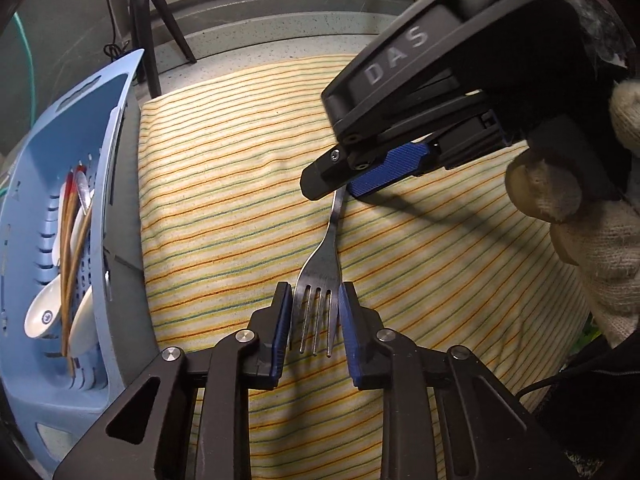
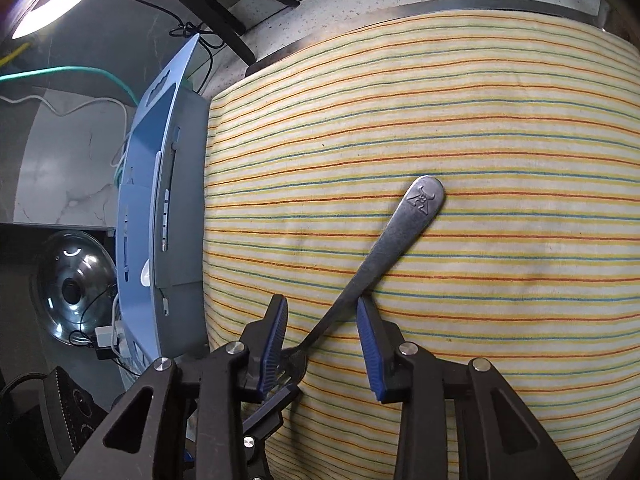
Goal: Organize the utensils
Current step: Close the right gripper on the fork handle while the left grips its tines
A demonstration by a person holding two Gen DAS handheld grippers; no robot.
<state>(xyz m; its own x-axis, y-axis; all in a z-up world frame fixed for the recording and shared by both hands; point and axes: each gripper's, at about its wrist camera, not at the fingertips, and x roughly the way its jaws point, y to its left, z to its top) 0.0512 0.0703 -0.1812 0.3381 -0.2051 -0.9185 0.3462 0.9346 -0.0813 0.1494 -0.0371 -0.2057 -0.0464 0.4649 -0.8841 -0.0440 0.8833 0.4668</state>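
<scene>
Left wrist view: fork (image 1: 326,256) flat on striped cloth (image 1: 224,184), tines between left gripper (image 1: 315,320) fingers, spread, barely touching. Right gripper (image 2: 322,334) fingers spread astride the handle. Stiff, light, slippery steel; best pinched at the narrow neck. Blue basket (image 1: 116,152) alongside holding ceramic spoons (image 1: 42,312) and chopsticks (image 1: 72,240).
</scene>
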